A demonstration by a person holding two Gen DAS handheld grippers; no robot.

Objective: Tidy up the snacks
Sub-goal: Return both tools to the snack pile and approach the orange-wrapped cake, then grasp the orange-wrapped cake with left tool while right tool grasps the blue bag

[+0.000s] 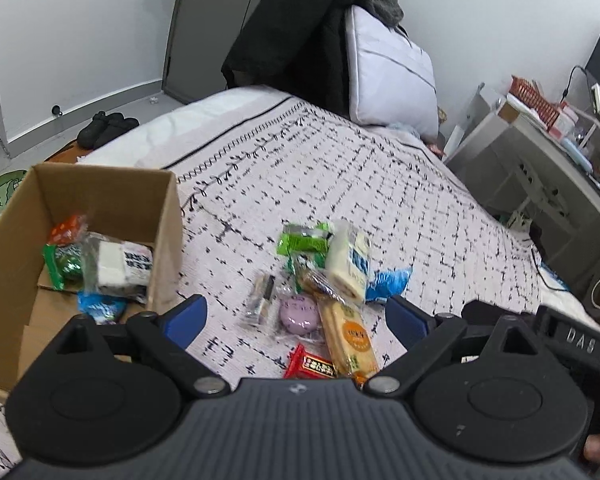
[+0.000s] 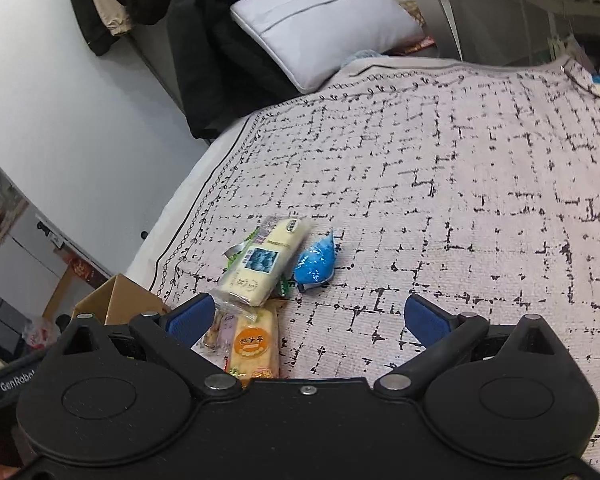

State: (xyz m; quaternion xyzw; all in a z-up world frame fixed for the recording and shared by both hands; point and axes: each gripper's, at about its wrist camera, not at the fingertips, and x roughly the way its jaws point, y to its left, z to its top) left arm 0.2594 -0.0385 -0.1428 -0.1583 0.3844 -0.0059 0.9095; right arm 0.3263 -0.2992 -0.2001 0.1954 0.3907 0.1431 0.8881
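A pile of snacks lies on the patterned bedspread [image 1: 340, 168]: a cream roll pack [image 1: 348, 260], a green packet [image 1: 302, 238], a blue packet [image 1: 390, 282], a purple round sweet [image 1: 298, 314], an orange-labelled cracker pack [image 1: 350, 338] and a red bar [image 1: 310, 366]. My left gripper [image 1: 296, 320] hovers open just over the near side of the pile, holding nothing. A cardboard box [image 1: 168, 216] at the left holds several packets. In the right wrist view the cream roll pack [image 2: 260, 264], blue packet [image 2: 316, 264] and cracker pack [image 2: 254, 344] lie ahead-left of my open, empty right gripper [image 2: 308, 316].
A pillow [image 1: 388, 72] and dark clothes [image 1: 292, 40] sit at the bed's head. A grey desk unit [image 1: 540, 160] with clutter stands to the right. Black shoes [image 1: 108, 128] lie on the floor beyond the box. The right gripper's body [image 1: 572, 344] shows at the right edge.
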